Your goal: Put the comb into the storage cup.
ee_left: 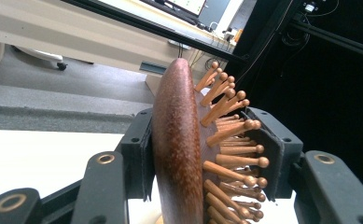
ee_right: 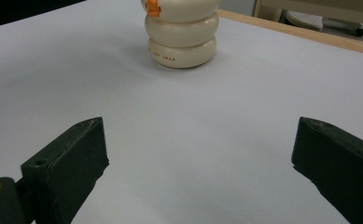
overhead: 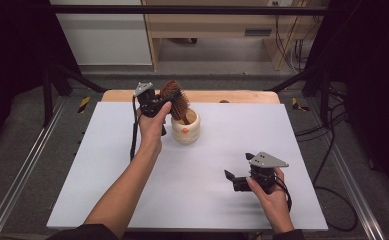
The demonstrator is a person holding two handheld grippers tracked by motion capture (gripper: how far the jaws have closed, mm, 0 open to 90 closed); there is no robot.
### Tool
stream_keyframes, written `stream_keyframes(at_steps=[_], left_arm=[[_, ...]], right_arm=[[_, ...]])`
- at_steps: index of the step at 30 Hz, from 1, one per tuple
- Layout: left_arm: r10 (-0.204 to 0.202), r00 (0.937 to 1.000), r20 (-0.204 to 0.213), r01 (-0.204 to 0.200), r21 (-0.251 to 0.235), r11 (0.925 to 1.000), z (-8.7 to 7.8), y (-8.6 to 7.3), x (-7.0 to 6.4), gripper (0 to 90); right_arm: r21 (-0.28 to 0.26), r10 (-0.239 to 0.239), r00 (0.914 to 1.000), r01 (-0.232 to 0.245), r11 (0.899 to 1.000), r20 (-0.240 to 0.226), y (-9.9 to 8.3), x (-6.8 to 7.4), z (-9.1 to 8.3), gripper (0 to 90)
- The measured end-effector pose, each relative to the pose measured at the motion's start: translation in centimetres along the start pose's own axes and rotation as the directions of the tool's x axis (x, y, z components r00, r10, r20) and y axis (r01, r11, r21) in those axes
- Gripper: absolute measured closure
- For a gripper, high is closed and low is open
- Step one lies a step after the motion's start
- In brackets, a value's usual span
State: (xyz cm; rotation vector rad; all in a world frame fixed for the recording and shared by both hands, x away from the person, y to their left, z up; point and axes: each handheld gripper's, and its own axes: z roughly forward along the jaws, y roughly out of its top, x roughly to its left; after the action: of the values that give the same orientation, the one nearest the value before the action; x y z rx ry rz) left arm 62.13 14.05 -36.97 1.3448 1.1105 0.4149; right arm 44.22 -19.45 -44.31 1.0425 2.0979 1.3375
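A brown wooden hairbrush [overhead: 175,99] stands with its handle down in a cream ribbed cup [overhead: 186,128] near the table's far middle. My left gripper [overhead: 158,102] is shut on the brush head. In the left gripper view the jaws clamp the brush's smooth back [ee_left: 177,144] on one side and its wooden bristles [ee_left: 233,140] on the other. My right gripper [overhead: 238,172] is open, low over the white table at the near right, nothing between its jaws. In the right gripper view the cup [ee_right: 181,32] stands ahead, an orange mark on its side, its top cut off.
A white sheet [overhead: 132,190] covers the table, with a wooden edge [overhead: 242,96] showing at the back. Black frame rails [overhead: 22,175] run along both sides. Cables trail on the floor [overhead: 332,150] at the right. A wooden cabinet [overhead: 207,25] stands beyond the table.
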Motion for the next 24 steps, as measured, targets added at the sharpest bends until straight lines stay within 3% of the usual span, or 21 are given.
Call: stream_keyframes(at_steps=[24], left_arm=[[0.002, 1.0000, -0.009, -0.002, 0.000, 1.0000, -0.11, -0.08, 0.27, 45.2]], right_arm=[[0.000, 0.001, 1.0000, -0.001, 1.000, -0.002, 0.01, 0.03, 0.00, 3.9]])
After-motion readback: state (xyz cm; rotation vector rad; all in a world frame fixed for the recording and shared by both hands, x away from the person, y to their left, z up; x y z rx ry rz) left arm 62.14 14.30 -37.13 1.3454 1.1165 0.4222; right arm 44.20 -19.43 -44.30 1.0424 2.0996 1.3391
